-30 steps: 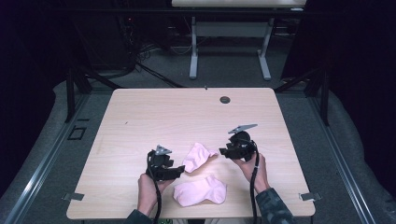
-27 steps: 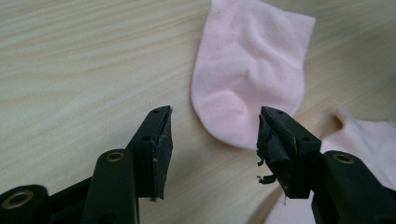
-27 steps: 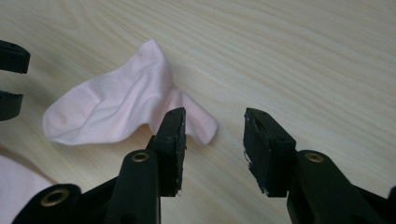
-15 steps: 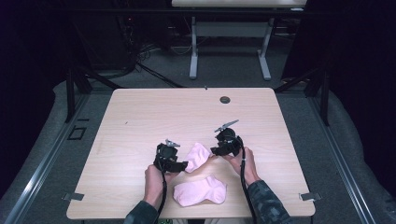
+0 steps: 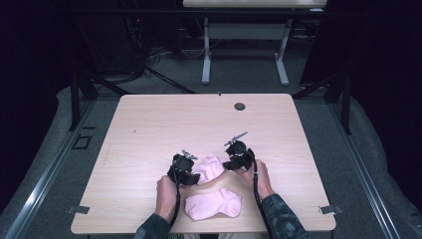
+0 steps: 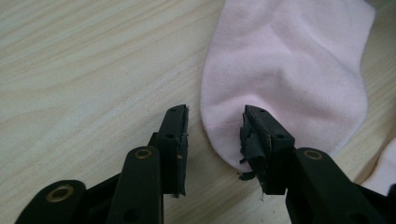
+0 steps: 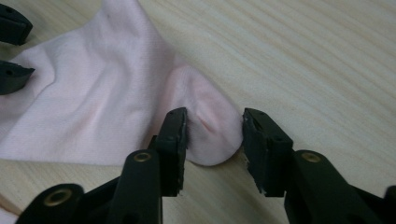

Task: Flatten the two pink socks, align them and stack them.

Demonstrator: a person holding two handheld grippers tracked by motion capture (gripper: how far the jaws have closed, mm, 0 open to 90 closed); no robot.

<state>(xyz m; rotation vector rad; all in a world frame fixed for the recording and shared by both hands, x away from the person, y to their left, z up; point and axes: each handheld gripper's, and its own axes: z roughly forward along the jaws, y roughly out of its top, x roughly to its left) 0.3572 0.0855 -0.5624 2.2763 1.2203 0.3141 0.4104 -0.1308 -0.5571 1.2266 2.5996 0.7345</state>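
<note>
A pink sock [image 5: 209, 168] lies flat on the wooden table [image 5: 199, 124] between my two grippers. My left gripper [image 5: 183, 167] is at the sock's left end. In the left gripper view its jaws [image 6: 215, 114] straddle the sock's [image 6: 289, 60] rounded edge; they have just been closing, with a gap still showing at one pad. My right gripper [image 5: 238, 158] is at the other end. Its jaws [image 7: 214, 116] stand around a rounded lump of the sock [image 7: 93, 93], and have closed slightly. The left gripper's tips [image 7: 14, 49] show at the far edge.
A second pink sock [image 5: 214, 203] lies close to the table's front edge, between the person's forearms. A dark round grommet [image 5: 240, 106] sits near the far edge. Beyond the table stand another table's legs [image 5: 205, 55] and floor cables.
Both grippers have moved inward and down onto the upper sock, the right one leftward and the left one rightward and forward. The socks lie where they were.
</note>
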